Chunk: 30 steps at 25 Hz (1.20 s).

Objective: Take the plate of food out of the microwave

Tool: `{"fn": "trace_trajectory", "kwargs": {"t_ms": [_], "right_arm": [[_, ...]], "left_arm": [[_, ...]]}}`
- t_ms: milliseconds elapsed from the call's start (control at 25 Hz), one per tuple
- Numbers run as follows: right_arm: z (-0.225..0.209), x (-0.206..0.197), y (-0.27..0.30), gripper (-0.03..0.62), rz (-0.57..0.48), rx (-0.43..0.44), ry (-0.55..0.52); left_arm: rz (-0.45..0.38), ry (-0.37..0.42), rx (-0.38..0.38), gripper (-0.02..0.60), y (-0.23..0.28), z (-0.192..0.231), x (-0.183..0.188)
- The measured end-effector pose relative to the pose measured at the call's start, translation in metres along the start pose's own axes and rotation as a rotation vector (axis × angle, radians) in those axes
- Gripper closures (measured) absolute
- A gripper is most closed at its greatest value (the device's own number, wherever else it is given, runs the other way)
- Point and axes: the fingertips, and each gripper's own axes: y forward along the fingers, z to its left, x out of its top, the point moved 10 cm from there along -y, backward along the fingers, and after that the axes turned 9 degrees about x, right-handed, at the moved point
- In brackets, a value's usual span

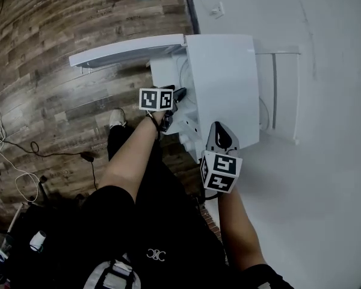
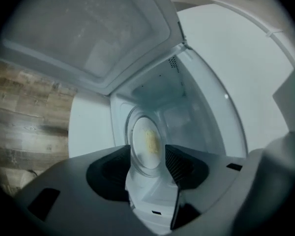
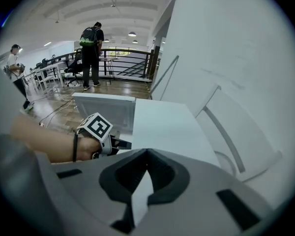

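The white microwave [image 1: 222, 77] stands with its door [image 1: 129, 48] swung wide open to the left. Inside, in the left gripper view, a clear plate [image 2: 140, 149] with a patch of yellow food [image 2: 150, 140] rests on the cavity floor. My left gripper [image 1: 179, 95] is at the mouth of the cavity, open [image 2: 148, 165], its pads apart and the plate farther in, untouched. My right gripper [image 1: 221, 131] hovers at the microwave's near right corner, shut and empty [image 3: 146, 154]. The plate is hidden in the head view.
The open door [image 2: 88, 33] fills the upper left of the left gripper view. White wall panels [image 1: 289, 95] lie behind and right of the microwave. Cables [image 1: 24, 155] trail over the wood floor at the left. People [image 3: 91, 53] stand far off.
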Motion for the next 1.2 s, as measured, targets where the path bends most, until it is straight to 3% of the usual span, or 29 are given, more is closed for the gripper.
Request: {"fn": "trace_trajectory", "kwargs": {"t_ms": [200,560,640,720,920,1000,1200], "right_arm": [[-0.019,-0.011,0.002,0.582,0.022,-0.015,-0.011],[-0.029,-0.01,0.015,0.58,0.041,-0.009,-0.027],[-0.031,-0.008,0.015,0.581,0.04,-0.009,-0.025],[-0.031,-0.007,0.015,0.581,0.039,-0.006,-0.023],[-0.028,-0.005,0.014,0.581,0.037,0.003,-0.025],[-0.027,-0.003,0.014,0.58,0.036,0.005,-0.027],[-0.025,0.0,0.013,0.58,0.031,0.004,-0.031]], "left_arm": [[-0.004,-0.073,0.076,0.31,0.041,0.01,-0.01],[0.072,-0.086,0.182,0.31,0.075,0.022,-0.013],[0.077,-0.118,0.167,0.322,0.073,0.025,-0.014],[0.07,-0.145,0.142,0.391,0.066,0.027,-0.016],[0.052,-0.215,0.072,0.464,0.05,0.035,-0.022],[0.042,-0.228,0.042,0.53,0.046,0.036,-0.021],[0.024,-0.319,-0.026,0.552,0.035,0.047,-0.029]]}}
